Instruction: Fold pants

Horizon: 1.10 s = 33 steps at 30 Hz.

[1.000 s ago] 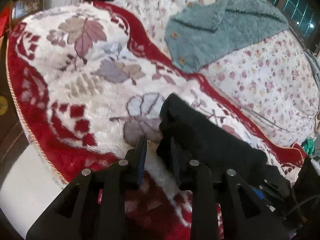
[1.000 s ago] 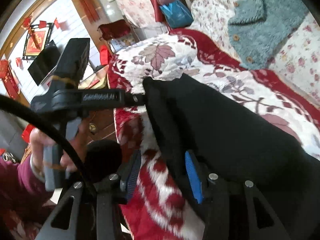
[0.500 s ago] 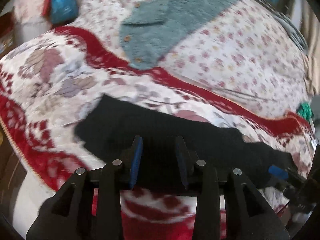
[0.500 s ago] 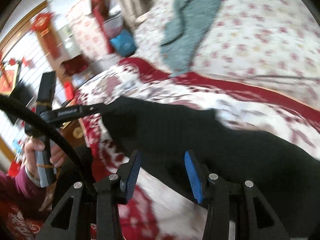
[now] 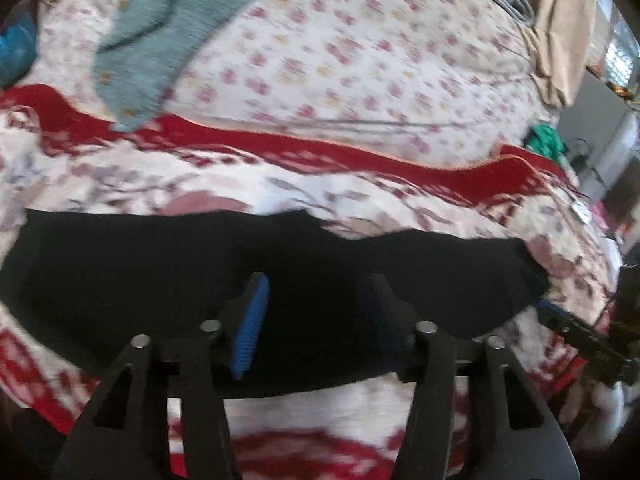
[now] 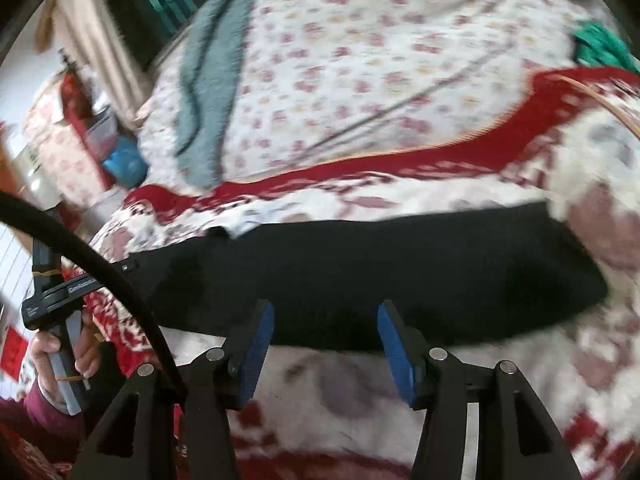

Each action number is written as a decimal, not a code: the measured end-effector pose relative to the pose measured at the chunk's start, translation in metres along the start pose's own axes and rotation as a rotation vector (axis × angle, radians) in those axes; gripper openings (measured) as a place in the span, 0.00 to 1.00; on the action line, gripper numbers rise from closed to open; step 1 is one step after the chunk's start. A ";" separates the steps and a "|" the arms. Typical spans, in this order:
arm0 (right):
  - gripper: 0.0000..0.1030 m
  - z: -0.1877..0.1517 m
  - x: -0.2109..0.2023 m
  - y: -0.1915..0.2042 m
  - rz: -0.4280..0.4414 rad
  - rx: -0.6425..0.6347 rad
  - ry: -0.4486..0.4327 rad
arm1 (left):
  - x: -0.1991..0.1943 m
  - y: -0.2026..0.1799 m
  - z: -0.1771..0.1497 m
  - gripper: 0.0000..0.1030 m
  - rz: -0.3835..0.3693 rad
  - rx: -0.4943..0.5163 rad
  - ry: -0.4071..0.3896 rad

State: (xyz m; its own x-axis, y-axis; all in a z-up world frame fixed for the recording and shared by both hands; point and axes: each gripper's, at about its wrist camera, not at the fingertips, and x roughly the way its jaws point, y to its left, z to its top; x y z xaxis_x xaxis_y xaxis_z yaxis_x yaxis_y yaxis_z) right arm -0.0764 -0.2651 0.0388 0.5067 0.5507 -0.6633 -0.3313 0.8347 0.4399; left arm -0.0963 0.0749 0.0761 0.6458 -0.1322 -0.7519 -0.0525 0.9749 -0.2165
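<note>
The black pants lie as a long flat band across the red and white plush blanket; they also show in the right wrist view. My left gripper is open, its blue-padded fingers over the pants' near edge, holding nothing. My right gripper is open and empty, just in front of the pants' near edge. The left gripper's body shows at the left of the right wrist view, held by a hand beside the pants' left end.
A grey-green fuzzy cardigan lies on the floral bedspread behind the blanket. A green cloth sits at the far right. A blue bag and furniture stand beyond the bed's left side. A black cable arcs across the right wrist view.
Both grippers have let go of the pants and opened wide. The pants, lifted at the left end before, now lie flat on the blanket. Both cameras swung right and pulled back.
</note>
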 end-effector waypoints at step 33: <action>0.59 -0.004 0.010 -0.122 0.046 0.303 -0.086 | 0.219 -0.228 0.072 0.52 -0.424 0.388 0.447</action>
State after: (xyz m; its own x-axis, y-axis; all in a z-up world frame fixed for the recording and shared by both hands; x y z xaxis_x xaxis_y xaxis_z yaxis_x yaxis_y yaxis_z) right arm -0.0340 -0.3619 -0.0239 0.5667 0.5747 -0.5904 -0.1101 0.7630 0.6370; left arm 0.1121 -0.1630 0.0057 0.1737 -0.4929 -0.8525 0.4605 0.8059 -0.3721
